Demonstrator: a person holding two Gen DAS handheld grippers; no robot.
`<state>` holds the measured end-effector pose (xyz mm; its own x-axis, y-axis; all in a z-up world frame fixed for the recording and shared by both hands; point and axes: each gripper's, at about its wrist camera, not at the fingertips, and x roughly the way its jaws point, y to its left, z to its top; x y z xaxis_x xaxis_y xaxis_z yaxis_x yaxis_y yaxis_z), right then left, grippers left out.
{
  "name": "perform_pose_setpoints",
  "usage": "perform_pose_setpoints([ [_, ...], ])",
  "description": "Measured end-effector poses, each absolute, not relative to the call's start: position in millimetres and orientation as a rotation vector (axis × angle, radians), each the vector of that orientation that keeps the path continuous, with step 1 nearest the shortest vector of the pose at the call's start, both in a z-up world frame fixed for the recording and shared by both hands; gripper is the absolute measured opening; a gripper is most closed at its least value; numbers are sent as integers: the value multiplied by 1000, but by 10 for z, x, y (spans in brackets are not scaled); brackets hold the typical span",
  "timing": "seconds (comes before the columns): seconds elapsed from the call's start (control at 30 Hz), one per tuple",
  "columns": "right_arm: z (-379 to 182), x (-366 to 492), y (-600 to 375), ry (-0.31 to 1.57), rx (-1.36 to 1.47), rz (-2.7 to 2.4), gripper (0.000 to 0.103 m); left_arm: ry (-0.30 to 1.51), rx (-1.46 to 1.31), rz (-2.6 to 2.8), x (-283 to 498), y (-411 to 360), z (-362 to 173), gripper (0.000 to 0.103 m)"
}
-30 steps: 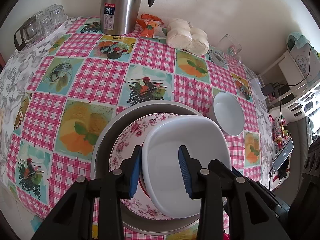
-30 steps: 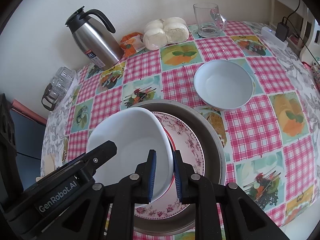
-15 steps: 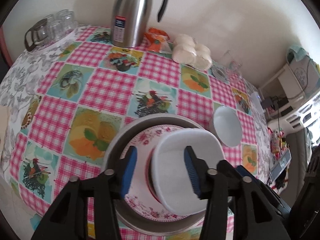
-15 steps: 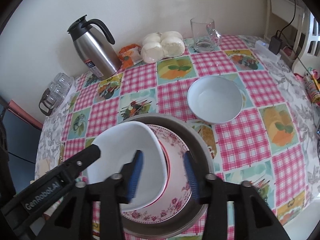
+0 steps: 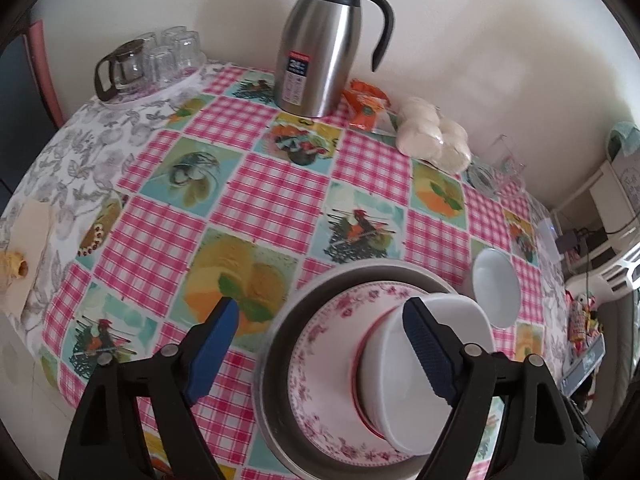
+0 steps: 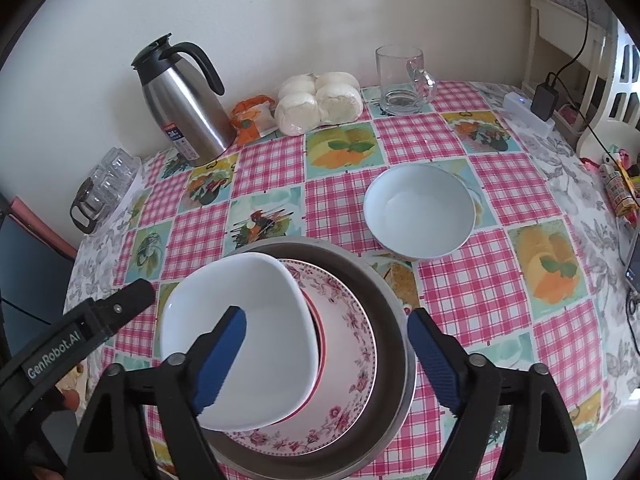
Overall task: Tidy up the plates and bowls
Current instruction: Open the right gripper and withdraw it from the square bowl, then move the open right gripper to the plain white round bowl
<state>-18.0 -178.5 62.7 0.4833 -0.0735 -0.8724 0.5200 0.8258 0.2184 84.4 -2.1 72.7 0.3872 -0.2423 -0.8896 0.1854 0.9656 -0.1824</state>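
Note:
A squarish white bowl [image 6: 240, 332] rests on a pink floral plate [image 6: 348, 360], which lies in a wide metal pan [image 6: 384, 280] near the table's front edge. The same stack shows in the left wrist view: bowl [image 5: 404, 368], plate [image 5: 332, 360], pan [image 5: 280, 336]. A round white bowl [image 6: 420, 210] stands alone on the cloth to the right of the pan, also in the left wrist view [image 5: 496, 288]. My left gripper [image 5: 320, 328] is open and empty above the stack. My right gripper [image 6: 326, 334] is open and empty, its jaws spread over the bowl and plate.
A steel thermos jug [image 6: 184, 100], an orange packet [image 6: 250, 118], wrapped white buns [image 6: 320, 102] and a glass mug [image 6: 400, 76] line the back by the wall. A glass pot with cups [image 5: 144, 64] stands at back left. A charger [image 6: 532, 108] lies at the right edge.
My right gripper has opened and let go of the white bowl's rim. Both grippers have opened wider and drawn back and up from the stack. The bowl stays on the floral plate.

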Motion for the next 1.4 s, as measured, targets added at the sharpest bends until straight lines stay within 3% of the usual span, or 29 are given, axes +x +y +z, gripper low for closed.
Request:
perform_pose_setpoints([
  [0.2, 645, -199, -1819, 998, 502, -390, 103, 1138, -67, -239, 877, 42, 694, 92],
  [0.33, 640, -218, -1851, 997, 511, -392, 103, 1155, -70, -222, 890, 64, 648, 98],
  [0.97, 679, -456, -2294, 960, 582, -456, 103, 1099, -107, -169, 804, 6, 756, 98],
  [1.4, 645, -859, -2968, 918, 676, -593, 103, 977, -37, -239, 556, -561, 975, 98],
])
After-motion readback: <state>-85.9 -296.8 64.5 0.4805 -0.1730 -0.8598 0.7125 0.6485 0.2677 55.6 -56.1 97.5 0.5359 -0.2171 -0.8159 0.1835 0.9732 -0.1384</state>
